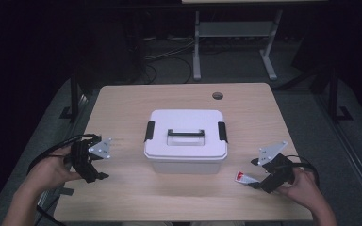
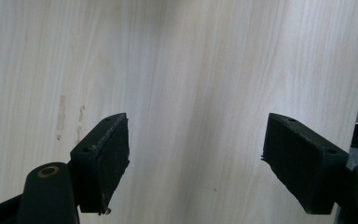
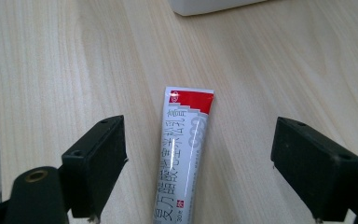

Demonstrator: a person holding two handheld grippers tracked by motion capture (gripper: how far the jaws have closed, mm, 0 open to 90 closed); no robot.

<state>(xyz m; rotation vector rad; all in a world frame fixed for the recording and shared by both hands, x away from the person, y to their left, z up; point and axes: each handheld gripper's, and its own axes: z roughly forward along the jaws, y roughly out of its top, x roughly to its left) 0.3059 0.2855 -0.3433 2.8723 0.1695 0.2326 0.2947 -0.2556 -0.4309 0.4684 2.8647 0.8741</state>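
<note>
A white lidded storage box [image 1: 185, 140] with black side latches and a clear handle sits mid-table; its lid is on. A small white tube with a red end [image 1: 245, 177] [image 3: 182, 154] lies flat on the wood at the front right. My right gripper [image 1: 255, 173] [image 3: 198, 175] is open, its jaws straddling the tube without touching it. My left gripper [image 1: 102, 162] [image 2: 196, 163] is open at the front left, over bare wood, with nothing between its jaws.
The wooden table [image 1: 122, 103] has a round cable hole [image 1: 217, 95] at the back right. A corner of the box [image 3: 209, 5] shows at the top of the right gripper view. Beyond the table stand white desk legs [image 1: 197, 47] and cables on the floor.
</note>
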